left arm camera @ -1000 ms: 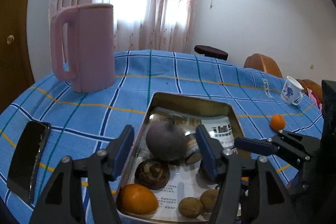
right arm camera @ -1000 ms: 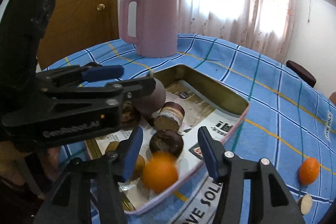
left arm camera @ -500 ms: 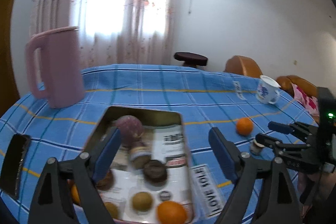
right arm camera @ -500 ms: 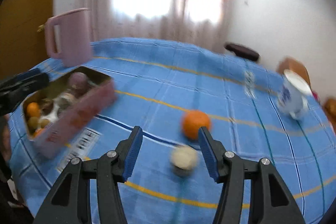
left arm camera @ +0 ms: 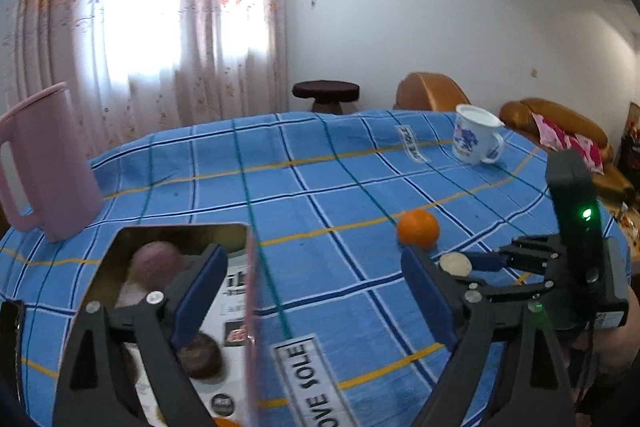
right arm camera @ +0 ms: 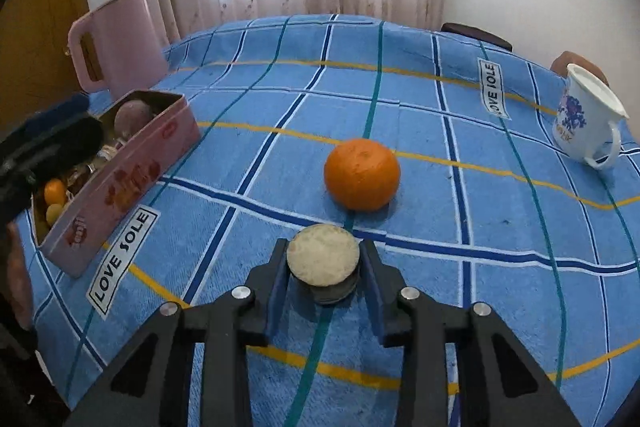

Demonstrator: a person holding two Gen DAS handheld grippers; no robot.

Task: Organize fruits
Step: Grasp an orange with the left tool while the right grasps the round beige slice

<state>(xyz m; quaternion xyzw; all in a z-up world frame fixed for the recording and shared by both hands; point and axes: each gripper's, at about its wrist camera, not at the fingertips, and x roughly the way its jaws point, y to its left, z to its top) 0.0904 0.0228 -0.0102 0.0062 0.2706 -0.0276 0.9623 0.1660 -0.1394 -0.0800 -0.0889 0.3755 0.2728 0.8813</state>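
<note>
Now right gripper (right arm camera: 323, 261) jaws closing around the pale round fruit (right arm camera: 322, 254); left gripper (left arm camera: 310, 291) opening, empty.

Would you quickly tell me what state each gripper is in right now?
Left gripper: jaws opening, nothing between them.
Right gripper: jaws closing around the pale round fruit piece; pads at its sides.

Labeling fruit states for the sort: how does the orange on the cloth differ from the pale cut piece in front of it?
The orange is whole, round and bright; the pale cut piece is squat, with a flat cream face on top. The orange is the larger. The orange sits free, with no gripper on it; the cut piece is between the right gripper pads, whose jaws are closing. Both rest on the blue checked tablecloth, outside the pink tin.
</note>
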